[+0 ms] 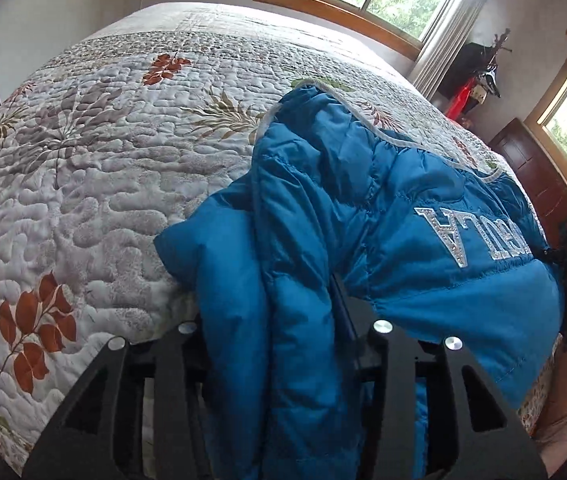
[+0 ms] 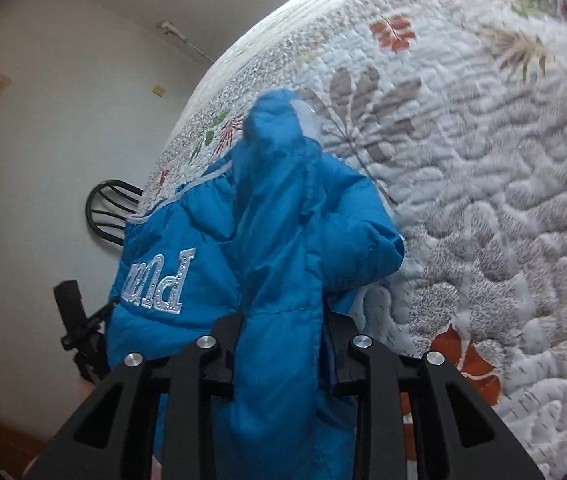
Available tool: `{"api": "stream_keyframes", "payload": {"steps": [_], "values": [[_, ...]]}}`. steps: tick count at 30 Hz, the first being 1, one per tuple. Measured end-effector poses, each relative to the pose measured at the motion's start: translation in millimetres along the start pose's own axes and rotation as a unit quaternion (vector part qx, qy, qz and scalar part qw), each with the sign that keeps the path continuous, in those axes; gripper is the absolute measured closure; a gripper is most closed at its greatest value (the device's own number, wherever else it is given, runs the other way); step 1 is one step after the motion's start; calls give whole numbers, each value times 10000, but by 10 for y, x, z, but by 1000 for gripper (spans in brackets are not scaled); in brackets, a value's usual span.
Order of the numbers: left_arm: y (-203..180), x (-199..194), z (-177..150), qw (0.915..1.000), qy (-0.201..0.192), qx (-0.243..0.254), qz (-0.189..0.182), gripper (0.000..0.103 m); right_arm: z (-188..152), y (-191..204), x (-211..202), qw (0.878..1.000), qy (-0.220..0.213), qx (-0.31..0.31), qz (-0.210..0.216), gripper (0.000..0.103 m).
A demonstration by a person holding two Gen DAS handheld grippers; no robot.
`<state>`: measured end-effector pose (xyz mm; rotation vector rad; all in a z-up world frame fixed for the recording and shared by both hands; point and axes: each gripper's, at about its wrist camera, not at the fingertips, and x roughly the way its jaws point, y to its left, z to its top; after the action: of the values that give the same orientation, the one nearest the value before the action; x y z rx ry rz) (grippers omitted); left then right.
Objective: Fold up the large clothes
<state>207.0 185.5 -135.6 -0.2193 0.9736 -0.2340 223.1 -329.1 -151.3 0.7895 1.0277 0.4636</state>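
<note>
the blue puffy jacket [image 1: 363, 208] hangs bunched over the near edge of the bed [image 1: 95, 168], part of it resting on the quilt and part drooping down between the two tools. the left hand-held gripper [image 1: 279, 332] has a thick roll of the jacket between its jaws, which stand partly apart around the padding; whether the pads really bite on it or the cloth only lies between them cannot be told here. the right hand-held gripper [image 2: 283, 344] shows the same thing, a fat sleeve-like fold filling the gap between its half-open jaws. the likely trouble is slipping: the shell looks slick and the filling springy, so a loose pinch could let the fold slide out and the jacket slump off the bed edge towards the floor. a second risk is that each tool grips a bundle of several layers, so a pull may drag the whole heap and leave lumps where a flat fold is wanted. the raised lettering [image 1: 479, 236] sits near the left tool's side and could crease if folded across. for room, the quilt beyond the jacket is broad and bare, the best place to spread it. a dark chair [image 2: 111, 208] stands beside the bed on the left side, and a dark wooden cabinet [image 1: 531, 168] stands past the right side, so wide sideways sweeps want care.
</note>
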Motion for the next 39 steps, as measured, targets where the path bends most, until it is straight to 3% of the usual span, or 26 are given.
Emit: {"api": "stream_keyframes", "payload": {"steps": [2,4,6,7,8,11,14,17,20,23,29,39], "values": [[-46,-6,7,9999,-20,95,110,60,-32,-77,-4,9998,-49,110,169,71],[-68,-13,34,9998,39,96,159,56,-46,-51,-43,9999,-128,52,63,68],[-65,-66,66,9996,176,-8,226,50,-90,26,-145,9991,-252,-49,-331,58],[-53,-126,84,9993,192,-78,304,47,-119,87,-217,9971,-368,-109,-655,45],[-50,-230,94,9991,124,-117,390,46,-160,185,-319,9929,-539,-280,-1022,42],[-149,-564,67,9965,-304,73,774,45,-308,518,-609,9712,-1055,-782,-1990,45],[-461,-865,-17,9942,-561,388,834,42,-528,963,-773,9527,-1395,-1301,-2368,53],[-926,-1037,-128,9913,-799,808,668,30,-758,1471,-641,9439,-1394,-1897,-2316,63],[-1404,-1042,-257,9879,-888,1104,635,29,-961,1854,-325,9438,-1186,-2347,-2002,69],[-1665,-836,-323,9886,-745,1222,463,29,-1093,1975,-28,9431,-1025,-2464,-1982,72],[-1541,-242,-417,9941,-210,951,470,28,-1181,1778,448,9430,-639,-2396,-2222,73],[-1579,-144,-635,9889,-485,1130,829,27,-1338,1530,639,9404,-741,-2354,-2342,75]]}}
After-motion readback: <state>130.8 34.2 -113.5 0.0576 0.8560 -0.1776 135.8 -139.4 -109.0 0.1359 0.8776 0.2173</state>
